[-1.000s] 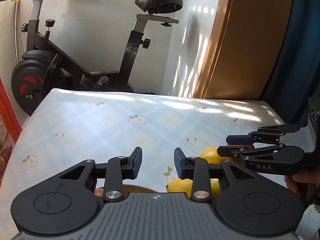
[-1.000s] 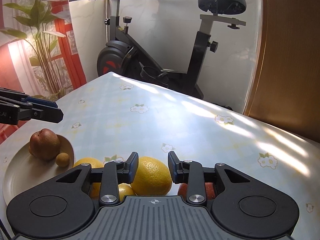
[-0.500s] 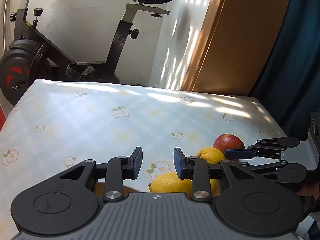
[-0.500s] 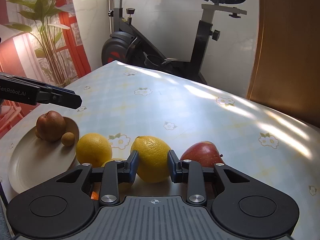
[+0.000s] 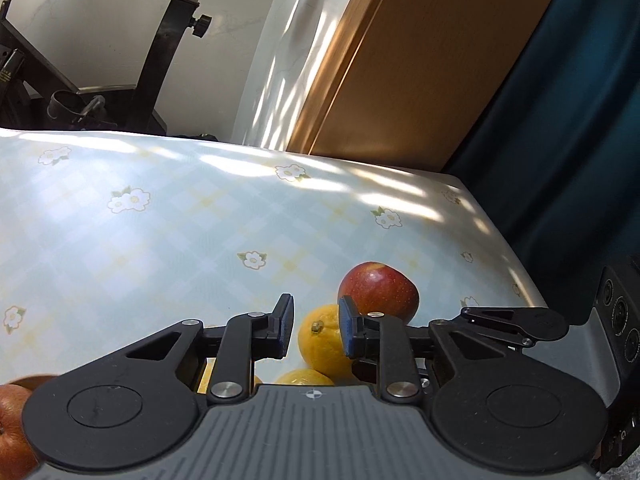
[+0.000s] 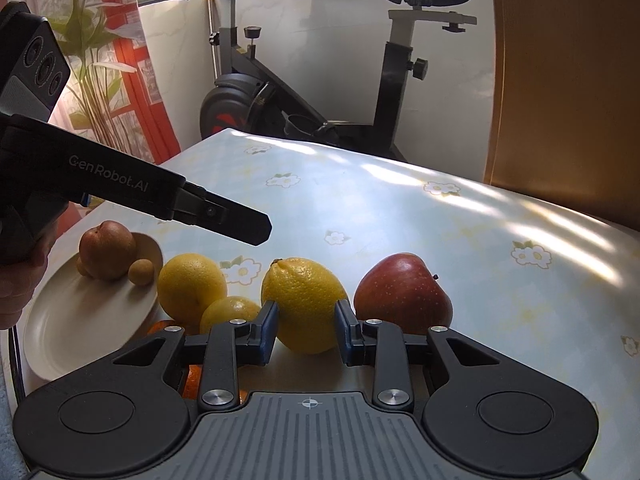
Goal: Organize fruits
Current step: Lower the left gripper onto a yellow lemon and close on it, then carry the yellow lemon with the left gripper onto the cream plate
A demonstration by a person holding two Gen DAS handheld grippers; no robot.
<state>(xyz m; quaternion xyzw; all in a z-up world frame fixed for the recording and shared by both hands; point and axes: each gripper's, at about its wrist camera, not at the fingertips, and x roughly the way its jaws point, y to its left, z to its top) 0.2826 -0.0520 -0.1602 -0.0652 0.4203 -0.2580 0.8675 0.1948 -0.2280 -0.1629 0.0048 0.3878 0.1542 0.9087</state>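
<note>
A yellow lemon lies on the flowered tablecloth between a red apple and two oranges. My right gripper has its jaws nearly together, and the lemon sits just beyond the tips, wider than the gap. My left gripper hovers above the oranges. In its own view the left gripper is closing to a narrow gap with nothing between the pads. Below that gap show the lemon and the apple. The right gripper's fingers reach in from the right.
A cream plate at the table's left edge holds a brown fruit and small round ones. An exercise bike stands behind the table. A wooden door and dark curtain flank the right edge.
The left gripper swung right and dipped, bringing the apple and lemon under it, and its jaws narrowed. The right gripper edged up to the lemon.
</note>
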